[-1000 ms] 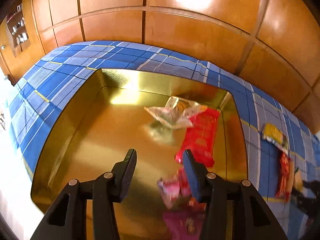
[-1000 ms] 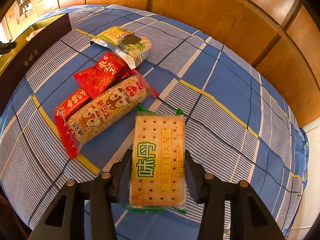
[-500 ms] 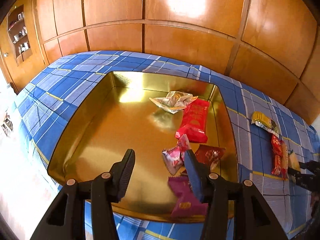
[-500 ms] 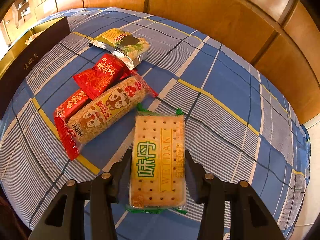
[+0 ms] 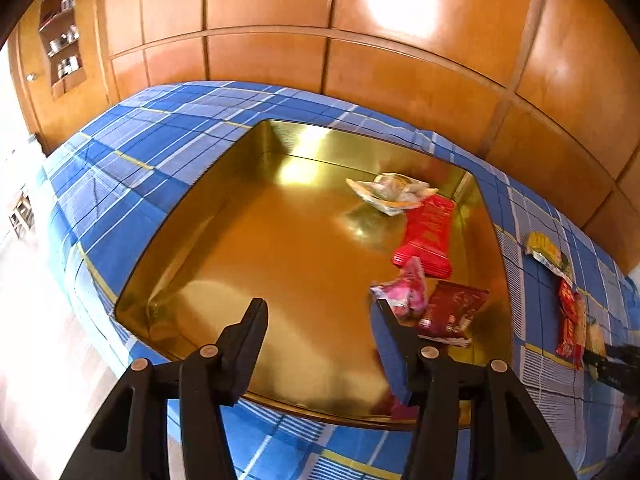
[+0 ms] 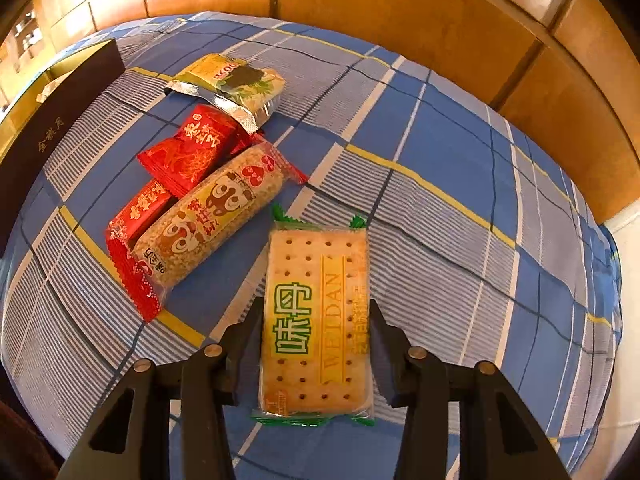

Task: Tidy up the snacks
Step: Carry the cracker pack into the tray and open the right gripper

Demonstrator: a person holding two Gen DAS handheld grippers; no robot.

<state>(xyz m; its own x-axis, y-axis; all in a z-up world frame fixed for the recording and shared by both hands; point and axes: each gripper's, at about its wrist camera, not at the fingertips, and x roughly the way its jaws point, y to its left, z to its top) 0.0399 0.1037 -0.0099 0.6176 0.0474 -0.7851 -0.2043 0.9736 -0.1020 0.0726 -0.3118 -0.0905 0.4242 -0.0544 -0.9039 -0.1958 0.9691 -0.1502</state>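
- The left gripper (image 5: 320, 340) hangs above the near edge of the gold tray (image 5: 192, 240), its jaws spread wide with nothing between them.
- The tray sits on a blue plaid cloth (image 5: 120, 152) in front of wood panelling (image 5: 400, 80).
- Five snacks lie toward the tray's right side: a pale crinkled pack (image 5: 390, 192) at the back, a long red pack (image 5: 426, 236) touching it, a pink pack (image 5: 404, 294) and a dark red pack (image 5: 454, 312) nearer, and a magenta one (image 5: 400, 410) mostly hidden behind the right finger.
- The right gripper (image 6: 316, 348) straddles the cracker pack (image 6: 316, 320), which lies flat on the cloth; both fingers are just beside its long edges, but I cannot tell whether they press it.
- Left of the crackers, a rice bar (image 6: 208, 220) lies across two red packs (image 6: 188, 152), (image 6: 140, 212); a yellow foil pack (image 6: 232, 80) lies beyond them.
- The tray's dark outer wall (image 6: 60, 128) shows at far left in the right wrist view.
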